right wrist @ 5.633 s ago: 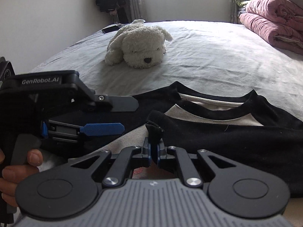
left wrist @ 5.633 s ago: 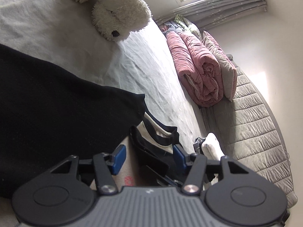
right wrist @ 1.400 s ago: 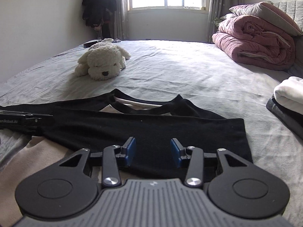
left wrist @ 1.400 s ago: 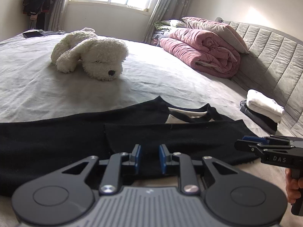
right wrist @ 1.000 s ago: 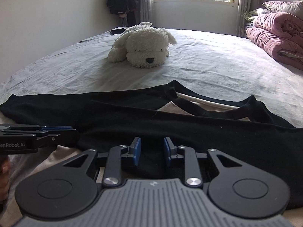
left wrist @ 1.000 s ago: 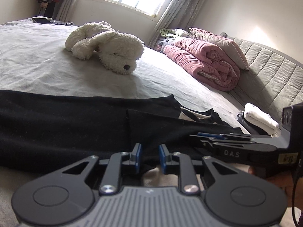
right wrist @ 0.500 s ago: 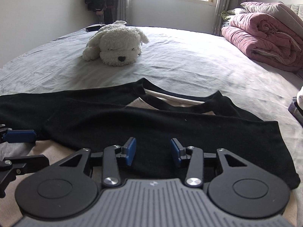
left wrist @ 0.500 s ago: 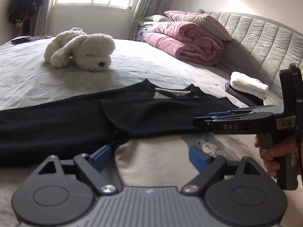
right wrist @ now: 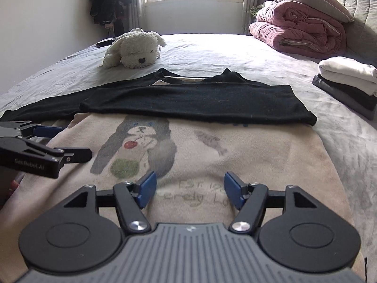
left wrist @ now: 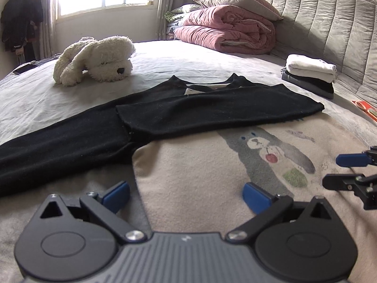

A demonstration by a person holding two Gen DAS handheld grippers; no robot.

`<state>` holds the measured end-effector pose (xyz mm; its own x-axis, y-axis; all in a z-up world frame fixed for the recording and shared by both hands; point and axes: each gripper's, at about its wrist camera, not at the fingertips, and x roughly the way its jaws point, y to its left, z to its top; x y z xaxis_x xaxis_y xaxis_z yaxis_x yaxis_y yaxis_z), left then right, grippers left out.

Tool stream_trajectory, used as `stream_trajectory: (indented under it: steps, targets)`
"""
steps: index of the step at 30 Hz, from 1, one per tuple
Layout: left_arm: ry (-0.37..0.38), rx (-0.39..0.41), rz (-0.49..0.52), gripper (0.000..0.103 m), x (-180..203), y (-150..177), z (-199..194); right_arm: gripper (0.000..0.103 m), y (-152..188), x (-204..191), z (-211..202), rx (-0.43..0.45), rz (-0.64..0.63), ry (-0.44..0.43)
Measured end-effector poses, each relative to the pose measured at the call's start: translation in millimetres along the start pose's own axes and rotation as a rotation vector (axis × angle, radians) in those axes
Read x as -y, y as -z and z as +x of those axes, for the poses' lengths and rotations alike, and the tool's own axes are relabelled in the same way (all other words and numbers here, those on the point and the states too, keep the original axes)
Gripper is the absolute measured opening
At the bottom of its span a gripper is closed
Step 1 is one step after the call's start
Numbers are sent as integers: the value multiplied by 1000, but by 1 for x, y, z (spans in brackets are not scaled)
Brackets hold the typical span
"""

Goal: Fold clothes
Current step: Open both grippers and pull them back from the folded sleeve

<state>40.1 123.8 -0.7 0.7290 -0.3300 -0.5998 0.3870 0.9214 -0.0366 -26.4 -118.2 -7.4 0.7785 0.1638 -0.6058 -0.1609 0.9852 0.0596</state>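
Hovering over the hem end: left gripper (left wrist: 186, 197) and right gripper (right wrist: 190, 189), jaws of both spread wide, nothing held. Sweatshirt (right wrist: 188, 146) lies flat on the bed (right wrist: 212, 47), just ahead of both; left sits nearer its left edge. Long axis runs away from jaws, collar far. One black sleeve (right wrist: 195, 103) is folded across the chest; the other (left wrist: 59, 141) trails left.

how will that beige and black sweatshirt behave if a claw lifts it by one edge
Probably floppy: the sweatshirt lies flat, following the bed. Its folded black sleeve would likely slide open. It looks light, soft knit, unlikely to slip from the blue pads.
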Motion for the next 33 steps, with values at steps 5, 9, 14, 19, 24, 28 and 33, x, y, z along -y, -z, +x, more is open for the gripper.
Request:
stream_trajectory:
  steps: [5, 9, 14, 19, 24, 28, 33]
  targets:
    - [1, 0, -2, 103, 1, 1, 0, 71, 12, 2, -14, 6, -6, -2]
    - [1, 0, -1, 103, 1, 1, 0, 71, 21, 4, -25, 11, -11, -3]
    - [1, 0, -1, 103, 1, 0, 0, 72, 21, 1, -23, 6, -27, 10]
    - [1, 0, -1, 103, 1, 0, 1, 72, 20, 2, -26, -5, -44, 10]
    - [1, 0, -1, 103, 1, 0, 0, 73, 6, 7, -24, -4, -19, 22]
    - [1, 0, -1, 103, 1, 0, 0, 73, -6, 11, -22, -3, 5, 33]
    - [1, 0, 0, 103, 1, 0, 0, 75, -22, 16, -20, -1, 36, 45]
